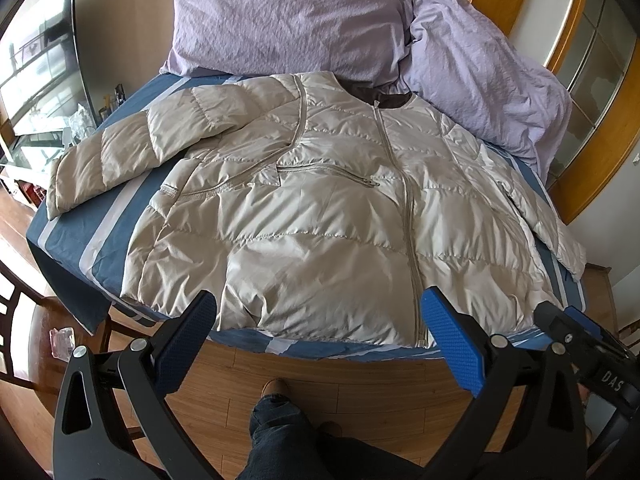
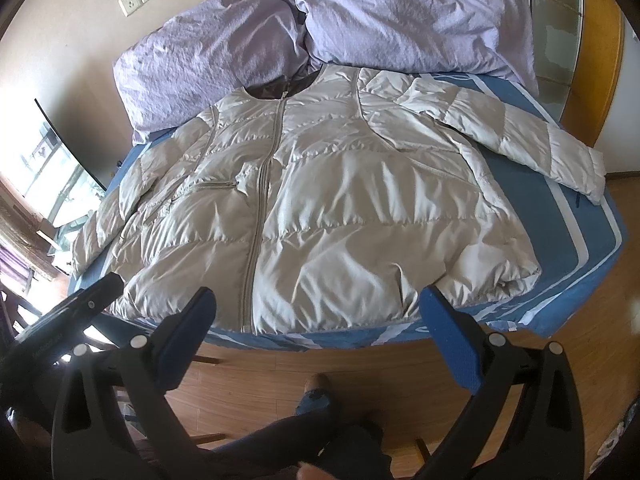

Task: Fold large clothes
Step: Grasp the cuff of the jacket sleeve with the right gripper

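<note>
Beige puffer jacket (image 1: 320, 208) lies flat on the bed (image 1: 100, 240), collar toward 12 o'clock; left tongs (image 1: 318, 344) and right tongs (image 2: 318, 342) both released, holding nothing.

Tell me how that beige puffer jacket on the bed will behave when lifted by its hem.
The puffer jacket is probably floppy: it lies creased and its sleeve droops over the bed edge. Its shiny shell looks slippery for the fingers. Quilted puffiness suggests it is light but springy.
</note>
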Action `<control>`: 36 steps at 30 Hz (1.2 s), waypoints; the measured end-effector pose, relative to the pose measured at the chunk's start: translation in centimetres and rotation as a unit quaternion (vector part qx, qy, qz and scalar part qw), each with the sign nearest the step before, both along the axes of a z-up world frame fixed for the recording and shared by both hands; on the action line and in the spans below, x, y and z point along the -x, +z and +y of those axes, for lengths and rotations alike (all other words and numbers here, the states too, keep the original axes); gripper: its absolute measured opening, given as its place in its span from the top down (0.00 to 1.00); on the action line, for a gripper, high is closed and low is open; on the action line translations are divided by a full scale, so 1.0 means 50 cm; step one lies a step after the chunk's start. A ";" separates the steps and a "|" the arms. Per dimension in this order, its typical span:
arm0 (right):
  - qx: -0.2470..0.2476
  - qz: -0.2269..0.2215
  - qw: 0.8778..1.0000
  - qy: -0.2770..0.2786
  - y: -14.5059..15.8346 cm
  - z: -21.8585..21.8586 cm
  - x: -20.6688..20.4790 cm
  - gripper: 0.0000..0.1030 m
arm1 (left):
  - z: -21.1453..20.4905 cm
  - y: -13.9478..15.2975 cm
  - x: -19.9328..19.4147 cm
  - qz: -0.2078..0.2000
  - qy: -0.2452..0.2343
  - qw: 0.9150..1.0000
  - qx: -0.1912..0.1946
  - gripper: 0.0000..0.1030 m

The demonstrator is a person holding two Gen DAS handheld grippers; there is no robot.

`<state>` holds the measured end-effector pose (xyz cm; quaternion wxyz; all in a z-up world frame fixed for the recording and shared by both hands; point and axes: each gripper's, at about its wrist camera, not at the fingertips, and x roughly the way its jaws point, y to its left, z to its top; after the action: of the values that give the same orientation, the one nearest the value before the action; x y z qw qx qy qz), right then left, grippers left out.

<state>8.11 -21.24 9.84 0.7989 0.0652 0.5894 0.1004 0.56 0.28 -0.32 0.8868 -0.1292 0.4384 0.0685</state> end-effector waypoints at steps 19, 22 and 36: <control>0.021 0.052 0.970 -0.235 -0.135 -0.467 -0.255 0.07 | -0.041 -0.048 -0.126 0.070 0.025 0.996 -0.050 0.01; 0.039 0.056 0.964 -0.258 -0.156 -0.531 -0.285 0.07 | -0.046 -0.050 -0.144 0.076 0.030 0.995 -0.051 0.01; 0.083 0.109 0.898 -0.419 -0.304 -0.781 -0.347 0.30 | 0.000 -0.062 -0.227 0.100 0.026 0.993 -0.065 0.01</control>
<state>25.45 -60.26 -5.36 0.7005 0.2500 0.5969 -0.3009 11.89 0.26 -3.45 0.8431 -0.0751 0.5158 0.1320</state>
